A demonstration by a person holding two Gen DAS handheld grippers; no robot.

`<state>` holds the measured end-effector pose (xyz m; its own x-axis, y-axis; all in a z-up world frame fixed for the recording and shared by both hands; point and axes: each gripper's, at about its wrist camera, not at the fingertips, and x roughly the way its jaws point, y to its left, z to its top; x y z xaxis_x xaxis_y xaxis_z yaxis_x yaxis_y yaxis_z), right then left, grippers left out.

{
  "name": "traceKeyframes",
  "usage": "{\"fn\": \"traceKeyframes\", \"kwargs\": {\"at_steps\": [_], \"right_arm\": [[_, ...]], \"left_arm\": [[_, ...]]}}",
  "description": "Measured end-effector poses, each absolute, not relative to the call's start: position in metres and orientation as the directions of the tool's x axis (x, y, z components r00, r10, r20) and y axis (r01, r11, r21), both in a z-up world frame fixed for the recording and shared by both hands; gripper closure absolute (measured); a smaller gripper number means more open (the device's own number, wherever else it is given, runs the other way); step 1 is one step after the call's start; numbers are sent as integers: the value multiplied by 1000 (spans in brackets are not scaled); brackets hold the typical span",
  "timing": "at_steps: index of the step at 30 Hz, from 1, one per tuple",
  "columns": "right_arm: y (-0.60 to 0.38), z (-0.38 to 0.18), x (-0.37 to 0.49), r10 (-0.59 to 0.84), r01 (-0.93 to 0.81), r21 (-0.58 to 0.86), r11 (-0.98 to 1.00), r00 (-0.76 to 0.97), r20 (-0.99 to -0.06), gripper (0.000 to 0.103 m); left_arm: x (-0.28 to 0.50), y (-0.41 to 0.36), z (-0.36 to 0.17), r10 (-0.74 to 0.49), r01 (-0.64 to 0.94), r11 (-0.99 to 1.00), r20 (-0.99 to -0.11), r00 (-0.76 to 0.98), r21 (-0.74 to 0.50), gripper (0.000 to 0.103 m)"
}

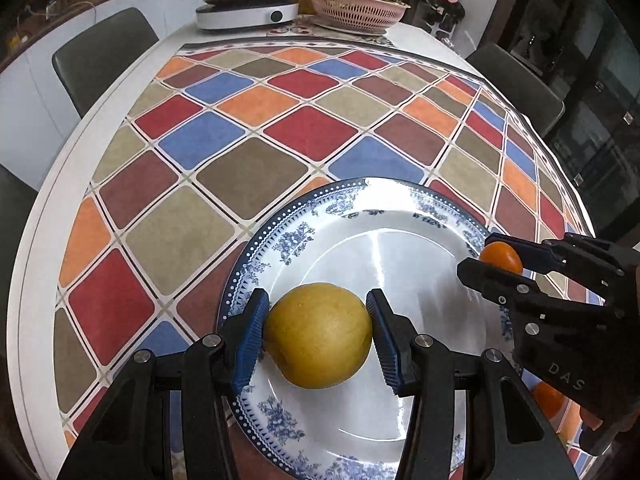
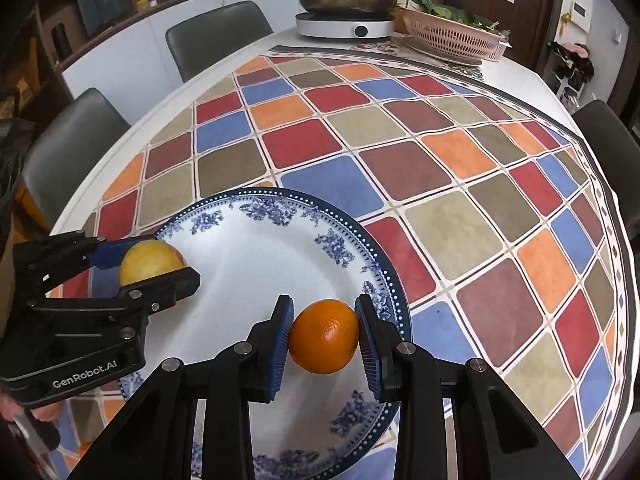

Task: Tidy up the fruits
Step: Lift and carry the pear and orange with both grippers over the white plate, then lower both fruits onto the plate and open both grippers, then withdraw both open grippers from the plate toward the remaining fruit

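1. Currently the left gripper [image 1: 318, 334] pinches a yellow pear [image 1: 318, 336] between its fingers, over the plate [image 1: 400, 240].
2. Right gripper [image 2: 323, 336] pinches an orange [image 2: 324, 336] above the plate's rim.
3. Neither fruit looks released yet; another orange [image 1: 548, 400] waits beside the plate.

My right gripper [image 2: 323, 336] clamped on orange [image 2: 324, 336], blue pads touching both sides, over blue-white plate [image 2: 224, 240] near its right rim. My left gripper [image 2: 160, 264] at plate's left edge, gripping yellow pear [image 2: 148, 266]. Checkered cloth [image 2: 460, 200] under plate.
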<state>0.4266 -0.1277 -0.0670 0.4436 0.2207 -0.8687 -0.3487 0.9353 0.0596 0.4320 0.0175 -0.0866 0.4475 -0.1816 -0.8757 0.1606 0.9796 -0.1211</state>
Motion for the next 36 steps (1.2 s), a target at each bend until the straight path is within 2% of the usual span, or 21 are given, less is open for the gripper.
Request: {"fn": "traceKeyframes", "kwargs": {"at_steps": [8, 11, 13, 18, 28, 31, 36], "right_arm": [[-126, -72, 431, 211, -346, 51, 937, 443, -871, 70], [-127, -74, 432, 212, -339, 58, 939, 438, -874, 69], [-128, -73, 431, 215, -335, 62, 940, 441, -872, 59], [-129, -62, 424, 212, -332, 50, 942, 474, -854, 58], [-137, -15, 377, 237, -328, 49, 943, 565, -790, 57], [-141, -3, 359, 260, -324, 75, 943, 575, -776, 53], [-144, 13, 326, 257, -316, 66, 946, 612, -748, 52]], "left_arm": [[435, 18, -90, -168, 158, 982, -879, 445, -108, 52], [435, 21, -86, -164, 153, 983, -876, 454, -105, 45], [433, 22, -82, -165, 153, 983, -872, 460, -105, 44], [421, 24, -64, -147, 150, 985, -853, 501, -81, 43], [359, 26, -10, -131, 156, 987, -767, 629, -41, 33], [337, 27, 3, -115, 148, 989, -740, 663, -21, 29], [300, 29, 19, -104, 152, 988, -710, 696, 4, 24]]}}
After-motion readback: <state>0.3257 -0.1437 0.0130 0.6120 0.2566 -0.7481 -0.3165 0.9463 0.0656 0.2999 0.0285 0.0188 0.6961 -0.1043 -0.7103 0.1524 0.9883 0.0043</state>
